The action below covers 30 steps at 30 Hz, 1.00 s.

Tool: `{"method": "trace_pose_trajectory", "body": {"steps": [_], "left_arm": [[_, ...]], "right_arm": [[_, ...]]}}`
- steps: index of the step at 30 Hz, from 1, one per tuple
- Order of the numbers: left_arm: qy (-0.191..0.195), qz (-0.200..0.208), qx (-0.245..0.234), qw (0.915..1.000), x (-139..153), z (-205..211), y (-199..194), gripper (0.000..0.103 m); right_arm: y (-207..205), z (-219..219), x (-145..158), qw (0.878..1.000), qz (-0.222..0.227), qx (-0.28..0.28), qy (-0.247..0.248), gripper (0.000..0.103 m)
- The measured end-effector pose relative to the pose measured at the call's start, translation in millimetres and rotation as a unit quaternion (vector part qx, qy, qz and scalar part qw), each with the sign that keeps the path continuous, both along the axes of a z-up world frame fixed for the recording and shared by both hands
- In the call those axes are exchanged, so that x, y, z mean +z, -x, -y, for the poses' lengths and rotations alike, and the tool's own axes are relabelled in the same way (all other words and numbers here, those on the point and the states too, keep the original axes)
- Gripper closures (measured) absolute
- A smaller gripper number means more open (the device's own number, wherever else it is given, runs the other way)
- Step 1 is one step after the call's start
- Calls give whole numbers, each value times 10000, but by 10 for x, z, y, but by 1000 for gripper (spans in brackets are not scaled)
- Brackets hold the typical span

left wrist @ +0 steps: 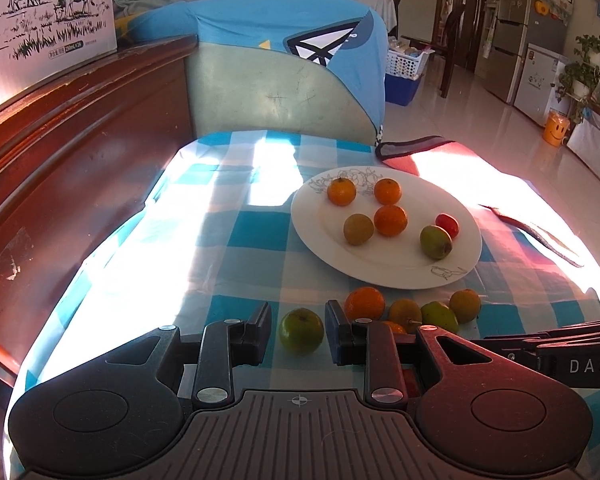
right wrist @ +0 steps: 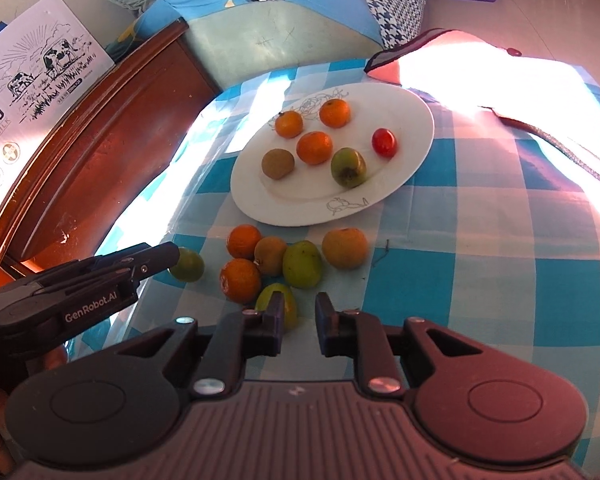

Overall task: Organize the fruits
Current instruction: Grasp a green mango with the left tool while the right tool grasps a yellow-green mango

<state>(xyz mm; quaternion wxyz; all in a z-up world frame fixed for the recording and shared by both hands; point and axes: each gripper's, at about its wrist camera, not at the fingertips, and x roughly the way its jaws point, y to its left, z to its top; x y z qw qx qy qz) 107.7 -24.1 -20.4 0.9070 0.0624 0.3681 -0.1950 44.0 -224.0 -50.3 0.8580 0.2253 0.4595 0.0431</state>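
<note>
My left gripper (left wrist: 299, 330) is shut on a small green fruit (left wrist: 302, 332) at its fingertips, low over the blue checked cloth. In the right wrist view the same fruit (right wrist: 190, 266) pokes out past the left fingers (right wrist: 156, 258). My right gripper (right wrist: 299, 320) is shut with nothing between its pads. A yellow-green fruit (right wrist: 290, 304) lies just outside its left finger. Beyond it is a loose cluster of oranges (right wrist: 244, 242) and green and brownish fruits. The white plate (right wrist: 300, 208) behind holds three oranges, a brownish fruit, a green fruit and a red tomato (right wrist: 384, 142).
A dark wooden rail (left wrist: 80, 128) runs along the left of the cloth, with a milk carton box (left wrist: 48, 12) on it. A blue and green cushion (left wrist: 284, 80) stands behind the plate. A red cloth (left wrist: 440, 160) lies at the back right.
</note>
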Motion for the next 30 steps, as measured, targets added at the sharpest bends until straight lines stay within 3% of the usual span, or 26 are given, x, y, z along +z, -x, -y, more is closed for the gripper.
{"method": "trace_pose_trajectory", "body": {"steps": [6,14,17,26,30], "left_arm": [[-1,-13,80,10000,-6,-33,-26,77],[276,-344,515,9977,-70,-257,-197,77],[369,-538,554,9963,-132,-311,-254,77],[209,-525,-72,9984,-160,-187,-71,76],[322,-510,-201,9980,-136,-160,-35,76]], "right_arm": [[-107,-127,-91,9999,-51,103,-71,72],[-135,-256,-123,9990,7,230,387,76],[-132,-243,-109,9993,-4,229,307,76],[-131,-181,-11,9996,110,135,217,76],[-126,-171,3,9996,141,115,231,76]]}}
